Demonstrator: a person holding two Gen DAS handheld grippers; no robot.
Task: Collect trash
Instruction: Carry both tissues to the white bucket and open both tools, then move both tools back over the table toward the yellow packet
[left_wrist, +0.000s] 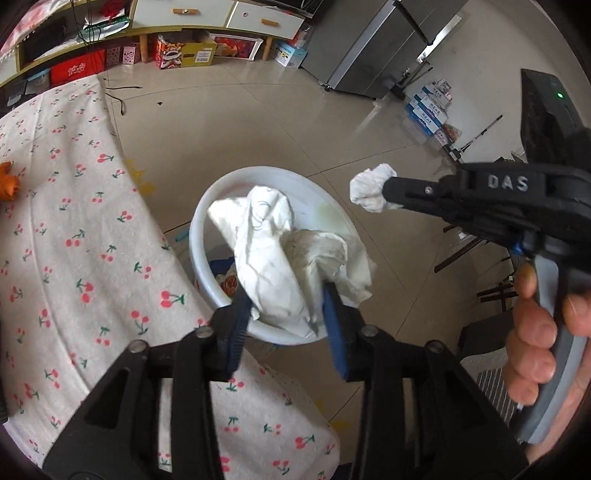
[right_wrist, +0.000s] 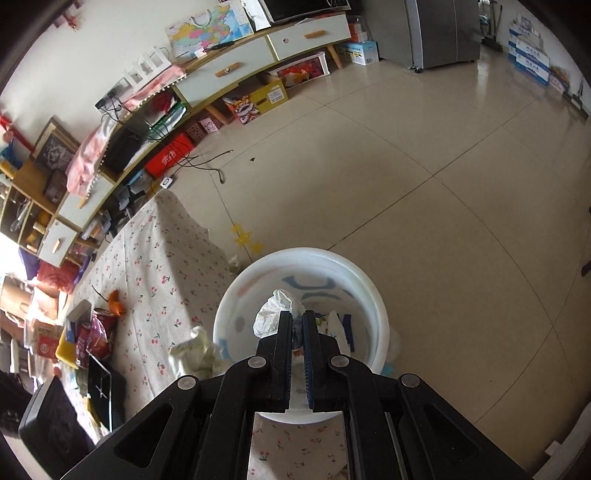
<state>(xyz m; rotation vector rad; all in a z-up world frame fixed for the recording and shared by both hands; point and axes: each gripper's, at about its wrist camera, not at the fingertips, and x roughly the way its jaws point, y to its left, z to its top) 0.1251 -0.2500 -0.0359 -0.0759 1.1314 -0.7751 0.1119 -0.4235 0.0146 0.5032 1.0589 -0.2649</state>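
A white trash bin (left_wrist: 199, 236) stands on the floor beside the cherry-print table (left_wrist: 74, 240). My left gripper (left_wrist: 286, 299) is shut on a large crumpled white paper wad (left_wrist: 273, 254) and holds it over the bin's mouth. My right gripper (left_wrist: 386, 192) comes in from the right, shut on a small white tissue ball (left_wrist: 369, 188), held above the floor just right of the bin. In the right wrist view the right gripper (right_wrist: 297, 321) grips the tissue ball (right_wrist: 271, 312) over the bin (right_wrist: 376, 306), which holds wrappers. The left gripper's paper wad (right_wrist: 192, 352) shows at the bin's left rim.
An orange toy (left_wrist: 7, 181) lies on the table's left side. Snack packets (right_wrist: 96, 332) and a black tray (right_wrist: 99, 387) sit on the table's far end. A TV cabinet (right_wrist: 236, 62) with boxes under it lines the wall. A fridge (right_wrist: 439, 29) stands at the back.
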